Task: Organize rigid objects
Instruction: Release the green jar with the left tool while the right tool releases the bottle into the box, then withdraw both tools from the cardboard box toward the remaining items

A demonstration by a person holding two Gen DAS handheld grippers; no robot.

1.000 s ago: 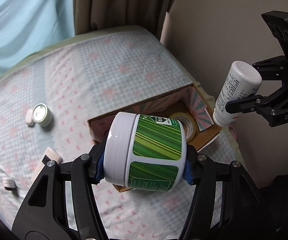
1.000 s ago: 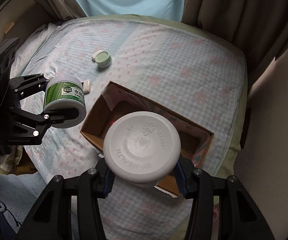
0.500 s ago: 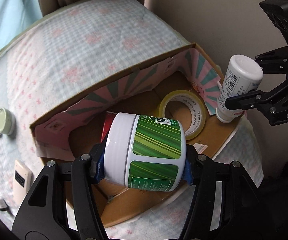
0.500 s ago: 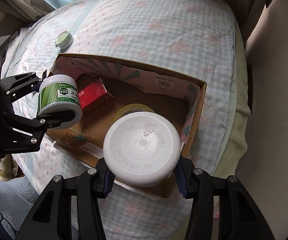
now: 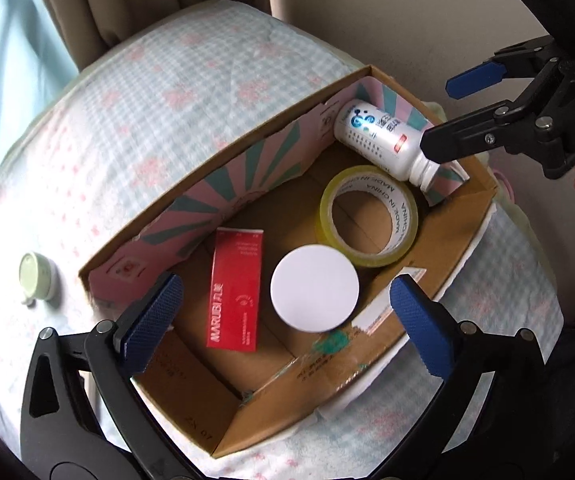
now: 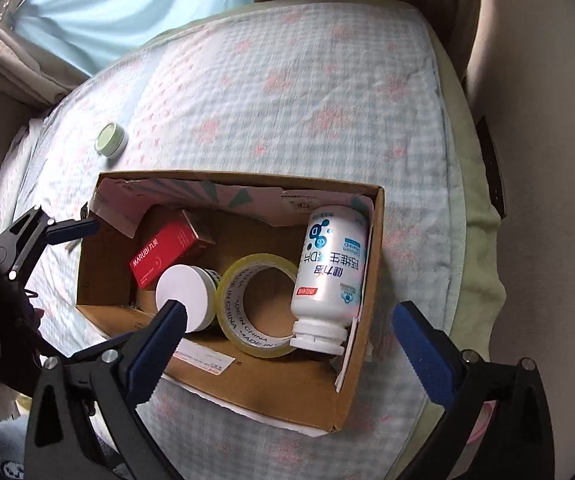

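Left wrist view: the left gripper (image 5: 285, 312) hangs over the near edge of the box (image 5: 439, 248), pointing down into it, jaws spread wide with nothing between them. Its blue pads (image 5: 151, 322) flank the jar (image 5: 314, 287), which stands upright on the box floor with its white lid facing the camera, clear of both pads. Left of the jar lies the red carton (image 5: 234, 294), flat, label up. Just beyond the jar lies the tape roll (image 5: 368, 216), flat, its near rim hidden behind the lid. At the far right corner the white bottle (image 5: 383, 140) leans against the box wall, cap end down and to the right. The right gripper (image 5: 439, 116) reaches in from the right above that corner, jaws parted and empty, its lower finger just over the bottle's neck. A green tin (image 5: 38, 282) sits on the bed (image 5: 167, 92) left of the box.

Right wrist view: the right gripper (image 6: 287, 338) is held above the near right part of the box (image 6: 299, 388), tilted downward, jaws wide apart and holding nothing. The bottle (image 6: 333, 272) lies inside along the right wall, cap toward the camera. The tape roll (image 6: 257, 304) touches it on the left, then the jar (image 6: 183, 294), then the carton (image 6: 167, 250) tilted at the far left. The left gripper (image 6: 61, 236) shows at the box's left edge, empty. The tin (image 6: 110, 140) rests on the bed (image 6: 287, 80) beyond the box
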